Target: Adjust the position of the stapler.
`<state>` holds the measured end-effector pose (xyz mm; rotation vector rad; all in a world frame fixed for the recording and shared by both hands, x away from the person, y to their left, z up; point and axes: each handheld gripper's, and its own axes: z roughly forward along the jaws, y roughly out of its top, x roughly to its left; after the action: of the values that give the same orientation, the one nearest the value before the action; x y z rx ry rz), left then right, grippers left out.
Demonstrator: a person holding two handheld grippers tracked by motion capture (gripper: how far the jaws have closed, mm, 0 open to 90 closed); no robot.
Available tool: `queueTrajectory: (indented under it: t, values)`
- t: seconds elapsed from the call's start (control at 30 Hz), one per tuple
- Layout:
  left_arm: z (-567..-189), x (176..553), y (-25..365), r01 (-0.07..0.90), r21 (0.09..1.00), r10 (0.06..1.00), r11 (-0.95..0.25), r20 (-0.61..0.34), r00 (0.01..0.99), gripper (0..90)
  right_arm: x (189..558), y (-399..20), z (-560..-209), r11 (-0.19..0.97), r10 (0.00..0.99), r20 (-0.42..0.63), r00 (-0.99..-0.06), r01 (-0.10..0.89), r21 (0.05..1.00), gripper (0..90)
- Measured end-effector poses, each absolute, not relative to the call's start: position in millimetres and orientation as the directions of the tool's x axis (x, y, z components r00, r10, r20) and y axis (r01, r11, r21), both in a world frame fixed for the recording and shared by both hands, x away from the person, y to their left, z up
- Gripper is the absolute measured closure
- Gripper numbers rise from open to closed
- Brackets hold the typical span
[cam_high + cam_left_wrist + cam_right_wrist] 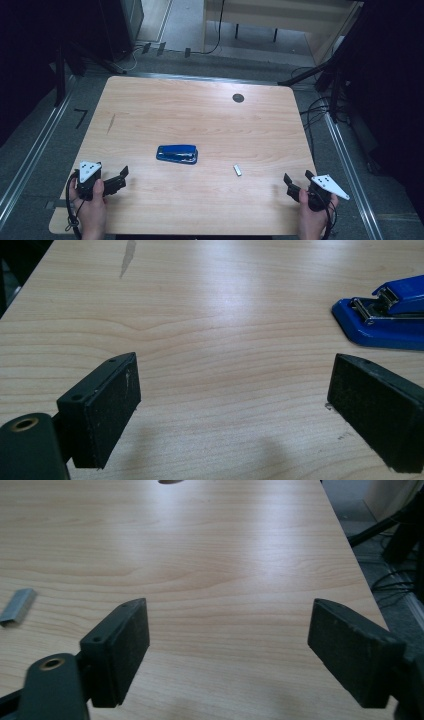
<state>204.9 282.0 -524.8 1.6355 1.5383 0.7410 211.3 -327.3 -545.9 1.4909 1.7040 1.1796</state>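
The high view is taking in the whole wooden table (pixel 150 110): a blue stapler (pixel 177 154) is lying near the middle, and a small strip of staples (pixel 238 170) is lying just to its right and slightly nearer the person, the two apart. A dark round grommet (pixel 238 98) is sitting in the tabletop toward the far edge, and a dark streak (pixel 111 123) is marking the wood at far left. Cables are trailing over the floor beyond the table.

The left gripper view is showing the stapler (pixel 385 317) close up at upper right, its metal hinge end facing the camera, a detail the high view is too coarse to give. The right gripper view is catching the strip of staples (pixel 17 606) at its left edge, lying flat.

The stapler's long axis is running left to right across the table, roughly parallel to the near edge. Nothing is lying between it and either claw.

The left gripper (pixel 120 177) is hovering at the near left corner, jaws spread wide and holding nothing. The right gripper (pixel 298 183) is hovering at the near right corner, jaws likewise wide apart and empty, bare wood showing between them.
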Motion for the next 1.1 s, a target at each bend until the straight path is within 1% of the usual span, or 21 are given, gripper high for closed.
queueTrajectory:
  t: [0.07, 0.2, 0.27, 0.33, 0.37, 0.43, 0.47, 0.67, 0.77, 0.9, 0.97, 1.1]
  values:
    - [-525, 206, 281, 0.557, 0.831, 0.991, 0.002, -0.077, 0.112, 6.9, 210, -327, -545, -0.011, 0.969, 0.122, -0.216, 0.454, 0.891, 20.5]
    - [-525, 205, 281, 0.550, 0.835, 0.990, 0.003, -0.079, 0.114, 6.9, 209, -324, -542, 0.014, 0.964, 0.109, -0.242, 0.455, 0.890, 22.6]
    - [-525, 205, 282, 0.549, 0.836, 0.989, 0.023, -0.097, 0.107, 7.0, 210, -322, -538, 0.036, 0.958, 0.098, -0.270, 0.451, 0.892, 23.9]
    - [-525, 206, 282, 0.553, 0.832, 0.990, 0.027, -0.099, 0.101, 6.9, 211, -319, -533, 0.042, 0.947, 0.111, -0.301, 0.457, 0.888, 26.3]
    - [-525, 206, 283, 0.556, 0.831, 0.989, 0.026, -0.101, 0.105, 7.0, 212, -317, -531, 0.048, 0.937, 0.122, -0.327, 0.468, 0.883, 28.8]
    - [-525, 206, 283, 0.556, 0.831, 0.987, 0.026, -0.109, 0.115, 7.0, 215, -314, -526, 0.072, 0.917, 0.135, -0.374, 0.489, 0.869, 29.3]
    - [-525, 206, 283, 0.555, 0.831, 0.987, 0.026, -0.110, 0.119, 7.0, 215, -311, -524, 0.082, 0.912, 0.131, -0.389, 0.485, 0.871, 30.8]
    - [-525, 206, 282, 0.552, 0.834, 0.987, 0.008, -0.096, 0.130, 7.0, 218, -292, -515, 0.174, 0.890, 0.065, -0.452, 0.467, 0.867, 30.1]
    - [-525, 206, 280, 0.555, 0.832, 0.987, -0.005, -0.084, 0.134, 7.2, 222, -282, -512, 0.192, 0.873, 0.067, -0.483, 0.467, 0.863, 30.0]
    - [-525, 206, 279, 0.557, 0.831, 0.988, -0.020, -0.071, 0.141, 7.4, 227, -267, -508, 0.233, 0.851, 0.047, -0.523, 0.456, 0.859, 32.5]
    - [-525, 206, 278, 0.553, 0.833, 0.987, -0.025, -0.066, 0.144, 7.4, 229, -257, -505, 0.259, 0.845, 0.029, -0.535, 0.456, 0.852, 36.1]
    - [-525, 206, 278, 0.553, 0.833, 0.987, -0.025, -0.067, 0.146, 7.4, 232, -239, -500, 0.292, 0.804, 0.027, -0.595, 0.433, 0.853, 37.9]
